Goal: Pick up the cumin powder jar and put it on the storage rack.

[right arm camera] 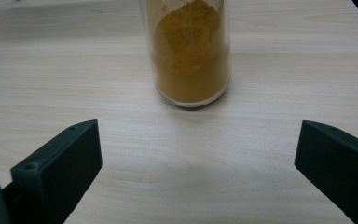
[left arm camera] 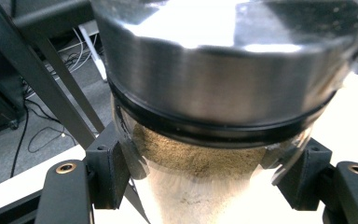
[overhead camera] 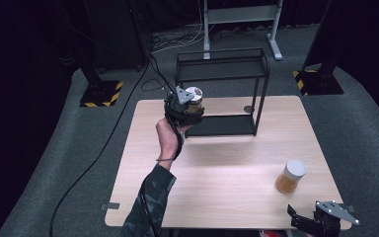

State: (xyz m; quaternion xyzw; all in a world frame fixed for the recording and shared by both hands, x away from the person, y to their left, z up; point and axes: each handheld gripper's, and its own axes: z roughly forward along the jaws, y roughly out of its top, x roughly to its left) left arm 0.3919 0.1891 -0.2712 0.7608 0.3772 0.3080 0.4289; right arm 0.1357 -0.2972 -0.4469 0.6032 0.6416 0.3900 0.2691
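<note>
Pale wooden table (overhead camera: 217,192) on grey carpet (overhead camera: 365,128)

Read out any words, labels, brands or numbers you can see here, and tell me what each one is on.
None can be read.
Held jar in the left gripper: plain steel lid, no label.
Jar of orange powder on the table: bare glass.
Black rack: unmarked.
Floor stand feet: yellow-black hazard stripes, no text.

Blk shelf rack (overhead camera: 259,74), orange-powder jar (overhead camera: 291,176)
</note>
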